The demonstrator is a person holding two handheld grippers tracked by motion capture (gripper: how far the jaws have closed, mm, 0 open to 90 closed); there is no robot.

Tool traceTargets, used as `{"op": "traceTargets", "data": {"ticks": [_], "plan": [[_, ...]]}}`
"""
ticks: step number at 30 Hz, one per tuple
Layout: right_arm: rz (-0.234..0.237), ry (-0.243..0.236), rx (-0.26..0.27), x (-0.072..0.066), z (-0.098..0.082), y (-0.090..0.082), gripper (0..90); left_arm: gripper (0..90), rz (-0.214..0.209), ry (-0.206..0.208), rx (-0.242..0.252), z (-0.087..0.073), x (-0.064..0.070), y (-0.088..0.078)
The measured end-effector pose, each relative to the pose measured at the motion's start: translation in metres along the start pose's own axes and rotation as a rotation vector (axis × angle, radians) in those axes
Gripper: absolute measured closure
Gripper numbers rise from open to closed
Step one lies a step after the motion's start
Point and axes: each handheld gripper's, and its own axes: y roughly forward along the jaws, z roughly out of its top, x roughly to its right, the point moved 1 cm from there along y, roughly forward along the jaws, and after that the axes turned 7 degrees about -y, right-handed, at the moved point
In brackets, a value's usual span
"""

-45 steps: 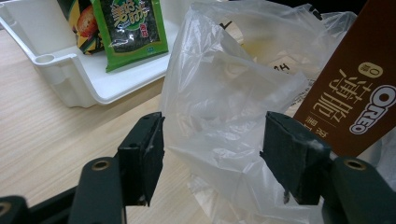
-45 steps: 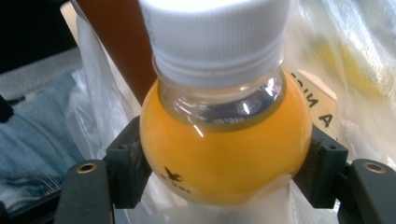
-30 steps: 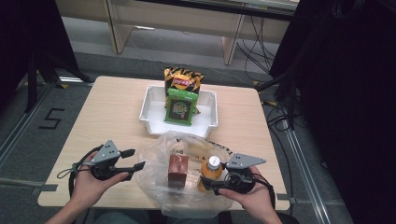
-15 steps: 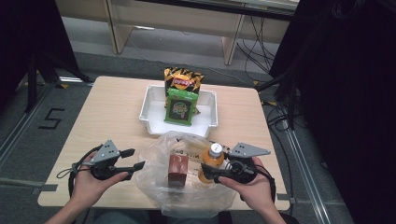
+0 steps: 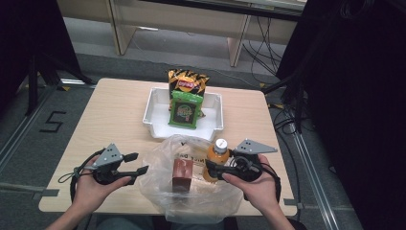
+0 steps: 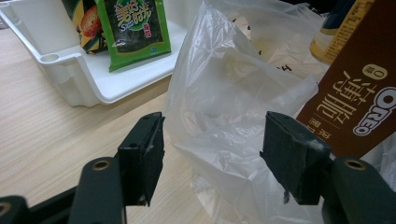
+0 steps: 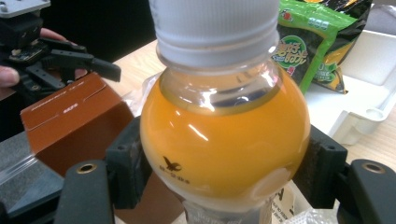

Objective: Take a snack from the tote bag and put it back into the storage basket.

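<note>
The right gripper (image 5: 216,168) is clamped on the orange juice bottle (image 5: 216,163), its pads pressed against the rounded shoulder just below the white cap, as the right gripper view confirms; the bottle stands upright over the mouth of the clear plastic bag (image 5: 191,196) at the near edge of the table (image 5: 115,115). Risk one: the grip sits on a curved, smooth bulge, so the bottle could slide down or tip between the pads if the hand tilts. Risk two: the bag film lies loose around the bottle base and could cling and be dragged along, pulling over the brown Oreo box (image 5: 182,174) that stands upright inside the bag just beside the bottle. The left gripper (image 5: 136,164) has its jaws apart and holds nothing; in the left gripper view a fold of the bag lies between the pads without being pinched, so the bag is in my judgement unsecured against any such drag. Farther off, the white tray (image 5: 215,103) already holds the green seaweed packet (image 5: 184,110) leaning on the chip bag (image 5: 186,84); a bottle set down carelessly there could knock both over or roll on the tray floor.
</note>
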Motion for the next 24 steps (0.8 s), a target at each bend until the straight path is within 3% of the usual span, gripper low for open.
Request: {"op": "traceTargets", "data": {"ticks": [2,3,4,5,9,11,13,15,16,17,18,19,21,23,24], "plan": [[-0.008,0.002,0.001,0.001,0.001,0.0,32.0,38.1,0.003,0.007,-0.003,0.0,-0.001,-0.001],[-0.009,0.027,0.015,-0.001,0.001,0.001,32.0,38.1,0.003,0.005,-0.003,0.0,-0.001,-0.001],[-0.015,0.005,0.026,0.001,0.002,0.002,32.0,38.1,0.005,-0.001,-0.001,0.0,0.0,-0.001],[-0.01,0.008,0.005,0.002,0.003,0.0,32.0,38.1,0.005,-0.002,-0.002,0.0,0.0,-0.001],[-0.009,0.04,0.003,-0.001,0.006,0.0,32.0,38.1,0.002,-0.008,0.0,0.0,0.0,-0.001],[-0.02,0.017,0.031,0.001,0.008,0.002,32.0,38.1,0.0,-0.001,0.002,0.001,0.0,-0.001],[-0.016,0.012,0.019,0.002,0.009,0.001,32.0,38.1,-0.001,0.004,0.001,0.001,0.0,-0.001],[-0.019,0.051,0.019,0.0,0.011,0.001,32.1,38.1,0.001,0.001,0.001,0.001,0.0,-0.001],[-0.033,0.05,0.037,0.0,0.011,0.002,32.1,38.1,0.001,0.001,0.001,0.001,0.0,-0.001],[-0.032,0.016,0.021,0.003,0.012,0.001,32.1,38.1,0.001,0.001,0.001,0.001,0.0,-0.001],[-0.034,0.016,0.022,0.003,0.012,0.001,32.1,38.1,-0.001,0.004,0.002,0.001,-0.001,-0.001],[-0.018,0.05,0.012,0.002,0.013,0.001,32.1,38.1,-0.001,0.004,0.002,0.001,-0.001,-0.001],[-0.025,0.025,0.03,0.003,0.014,0.002,32.1,38.1,0.004,-0.001,0.0,0.001,0.0,0.0],[-0.024,0.042,0.028,0.002,0.018,0.0,32.1,38.1,-0.009,0.001,0.0,0.001,0.0,0.001],[-0.037,0.025,0.044,0.003,0.02,0.001,32.1,38.1,-0.007,0.002,0.002,0.001,0.0,0.001]]}}
